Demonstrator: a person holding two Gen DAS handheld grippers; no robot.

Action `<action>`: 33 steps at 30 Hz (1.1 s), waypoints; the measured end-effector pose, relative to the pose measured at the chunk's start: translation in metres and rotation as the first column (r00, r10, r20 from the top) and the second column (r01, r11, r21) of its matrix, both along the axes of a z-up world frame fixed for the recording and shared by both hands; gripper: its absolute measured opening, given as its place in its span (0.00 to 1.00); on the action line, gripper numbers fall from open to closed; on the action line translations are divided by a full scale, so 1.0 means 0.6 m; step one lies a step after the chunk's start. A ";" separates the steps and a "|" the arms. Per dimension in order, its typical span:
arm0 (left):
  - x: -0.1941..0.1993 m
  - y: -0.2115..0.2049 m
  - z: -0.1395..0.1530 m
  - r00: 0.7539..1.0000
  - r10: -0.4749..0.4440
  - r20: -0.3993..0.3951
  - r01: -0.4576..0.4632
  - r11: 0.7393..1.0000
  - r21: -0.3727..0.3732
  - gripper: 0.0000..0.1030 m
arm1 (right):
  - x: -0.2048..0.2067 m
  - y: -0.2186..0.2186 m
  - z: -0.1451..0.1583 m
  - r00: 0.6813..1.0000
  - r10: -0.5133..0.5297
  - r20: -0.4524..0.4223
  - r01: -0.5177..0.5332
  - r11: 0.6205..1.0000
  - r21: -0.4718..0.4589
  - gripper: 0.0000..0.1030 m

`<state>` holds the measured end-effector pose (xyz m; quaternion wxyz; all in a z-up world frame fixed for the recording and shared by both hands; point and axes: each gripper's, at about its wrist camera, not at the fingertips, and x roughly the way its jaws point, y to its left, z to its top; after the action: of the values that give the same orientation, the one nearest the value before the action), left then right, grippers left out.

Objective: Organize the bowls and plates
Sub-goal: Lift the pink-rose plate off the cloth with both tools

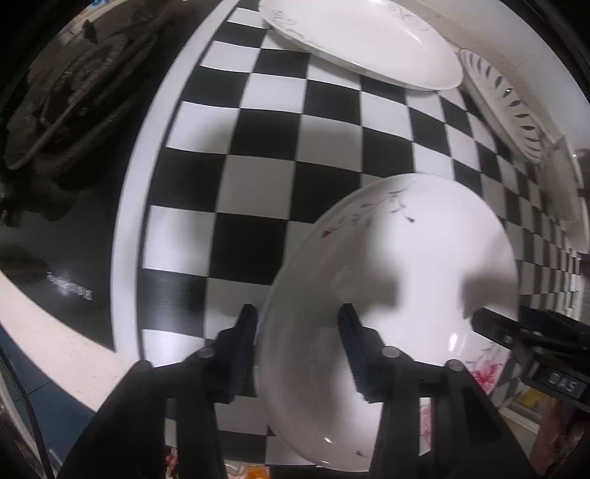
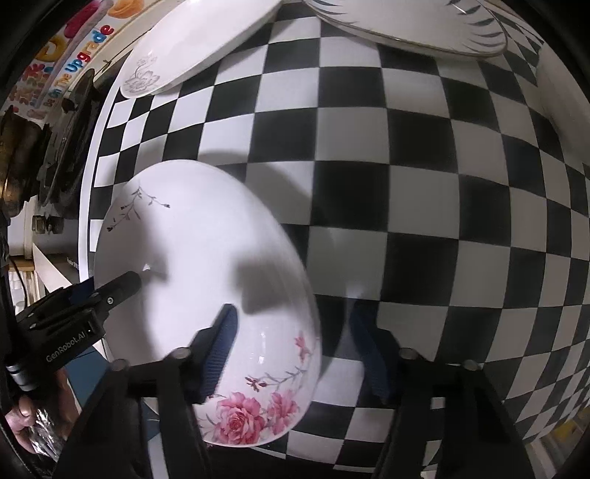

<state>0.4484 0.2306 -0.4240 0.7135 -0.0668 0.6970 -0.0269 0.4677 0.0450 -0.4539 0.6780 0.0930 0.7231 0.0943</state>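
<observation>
A white plate with pink roses and a grey twig pattern [image 1: 398, 265] lies near the front edge of the checkered table; it also shows in the right wrist view [image 2: 206, 258]. My left gripper [image 1: 298, 324] is open, its fingers straddling the plate's left rim without closing on it. My right gripper [image 2: 295, 324] is open, its fingers straddling the plate's right rim. Each gripper shows in the other's view: the right one [image 1: 490, 324] and the left one [image 2: 129, 283].
A white oval plate [image 1: 361, 40] with a grey flower print lies at the far side [image 2: 199, 44]. A plate with dark leaf marks on its rim [image 1: 505, 99] lies to its right [image 2: 413, 22]. A black stove [image 1: 62, 95] stands left of the table.
</observation>
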 end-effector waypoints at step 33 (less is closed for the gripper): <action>0.060 -0.184 0.058 0.978 -0.203 0.053 0.204 0.979 -0.014 0.27 | -0.041 -0.241 0.075 0.968 -0.230 0.105 0.232 0.973 -0.013 0.23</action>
<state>0.4844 0.1200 -0.3893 0.7239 -0.0014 0.6814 -0.1079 0.4428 -0.0993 -0.4087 0.7217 0.1631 0.6726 0.0102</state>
